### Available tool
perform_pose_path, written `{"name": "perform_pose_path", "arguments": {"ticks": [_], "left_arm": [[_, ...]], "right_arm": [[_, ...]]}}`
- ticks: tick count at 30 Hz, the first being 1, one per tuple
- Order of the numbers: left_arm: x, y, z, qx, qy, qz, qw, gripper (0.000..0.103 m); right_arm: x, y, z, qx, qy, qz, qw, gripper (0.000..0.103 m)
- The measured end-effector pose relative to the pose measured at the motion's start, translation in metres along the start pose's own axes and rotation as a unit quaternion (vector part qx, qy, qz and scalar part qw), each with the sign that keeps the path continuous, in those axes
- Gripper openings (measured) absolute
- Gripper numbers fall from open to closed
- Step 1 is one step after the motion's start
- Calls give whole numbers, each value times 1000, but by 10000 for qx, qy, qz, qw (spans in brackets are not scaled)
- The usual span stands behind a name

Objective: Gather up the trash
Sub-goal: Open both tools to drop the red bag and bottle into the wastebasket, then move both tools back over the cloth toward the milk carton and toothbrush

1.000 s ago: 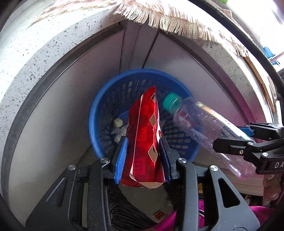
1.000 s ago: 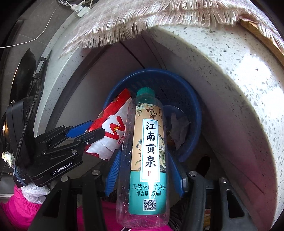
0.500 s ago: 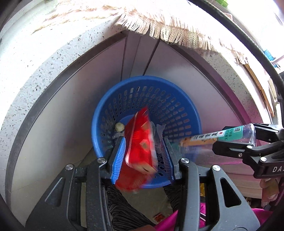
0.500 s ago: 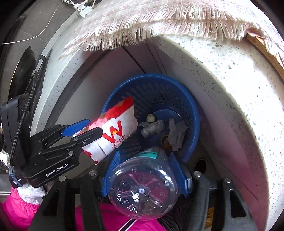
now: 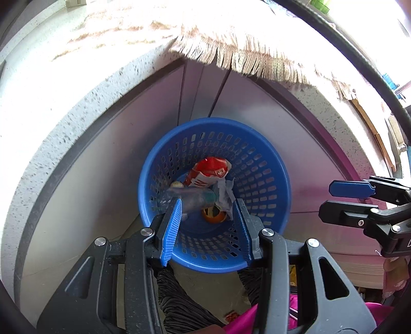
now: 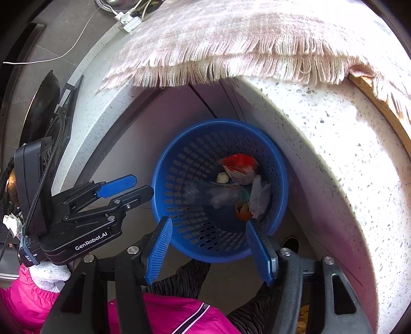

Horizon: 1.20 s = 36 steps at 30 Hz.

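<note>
A blue mesh basket (image 5: 282, 185) (image 6: 218, 122) stands on the floor against the cabinet corner. Inside it lie a red snack bag (image 5: 209, 170) (image 6: 240, 164), a clear plastic bottle (image 5: 190, 199) (image 6: 213, 195) on its side, crumpled paper (image 5: 226, 197) (image 6: 260, 195), an orange peel (image 5: 214, 217) (image 6: 244, 210) and a small pale ball (image 6: 222, 177). My left gripper (image 5: 208, 201) (image 6: 142, 185) hangs open above the basket's near rim, nothing between its pads. My right gripper (image 6: 209, 222) (image 5: 326, 200) is open and empty too, over the rim to the right of the left one.
A speckled stone counter (image 6: 346, 154) curves over the basket, with a fringed pink cloth (image 6: 231, 51) hanging over its edge. Grey cabinet doors (image 5: 154, 115) stand behind the basket. A cable and power strip (image 6: 128, 20) lie on the counter. A pink sleeve (image 6: 30, 303) and a white glove are below.
Both grippers opened. The red snack bag left the left gripper and the bottle left the right one; both fell into the blue basket and now lie on its bottom.
</note>
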<state>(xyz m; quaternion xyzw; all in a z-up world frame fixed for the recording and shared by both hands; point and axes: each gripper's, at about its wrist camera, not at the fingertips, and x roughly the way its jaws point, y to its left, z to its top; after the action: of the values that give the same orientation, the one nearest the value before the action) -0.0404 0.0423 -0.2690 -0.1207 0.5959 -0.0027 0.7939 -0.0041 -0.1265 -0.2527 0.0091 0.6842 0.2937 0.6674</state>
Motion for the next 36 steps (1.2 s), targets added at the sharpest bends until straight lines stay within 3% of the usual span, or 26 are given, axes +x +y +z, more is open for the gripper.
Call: {"name": "perform_pose_path", "arguments": {"ticks": [13,18,25,29,36], "left_arm": [[-43,-12,18,167,-590,135,9980,41],[-57,-15,34,186,-790,21,9967,41],[-71,-16,67,196,-1016,-59,9946,42],[-75,-16,86,197,-1180,-88,9928,59],[-77,-16,129,235,-1394,-142,9899,59]], "right_arm": [[-40,2,5,-97,-343,173,9992,62],[-61,5,12,-152,-585,211,9979,63],[-90,9,24,-307,-1020,120,9942,72],[-106,4,34,-305,-1293,36,9911,78],[-127,-19,59,-106,-1577,-87,9874,78]]}}
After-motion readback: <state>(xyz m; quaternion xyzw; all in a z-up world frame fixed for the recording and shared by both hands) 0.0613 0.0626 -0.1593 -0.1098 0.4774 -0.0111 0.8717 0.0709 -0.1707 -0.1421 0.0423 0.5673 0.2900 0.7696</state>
